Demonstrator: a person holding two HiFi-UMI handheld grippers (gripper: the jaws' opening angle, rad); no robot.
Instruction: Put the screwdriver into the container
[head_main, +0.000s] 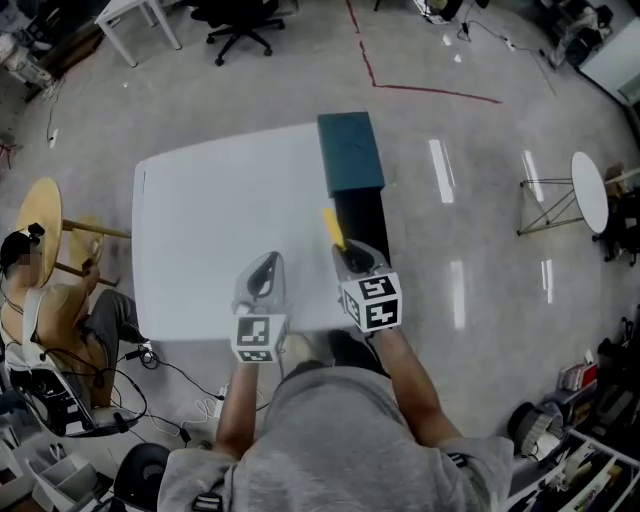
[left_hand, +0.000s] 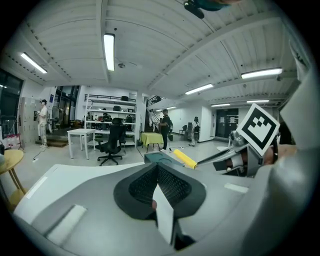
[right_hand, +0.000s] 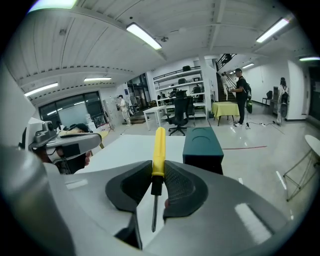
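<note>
Right gripper view is showing the right tool (right_hand: 156, 176) pinching the screwdriver (right_hand: 159, 147) near its handle's base, over the bench (head_main: 200, 230) beside the container (right_hand: 202, 145). The left tool (left_hand: 158, 176) is keeping its jaws pressed together, empty.

A white table (head_main: 200, 230) stands on a grey workshop floor (head_main: 470, 150) marked with red tape (head_main: 430, 92); a black office chair (head_main: 238, 25) sits beyond it, a round white side table (head_main: 588, 190) well apart at right.
</note>
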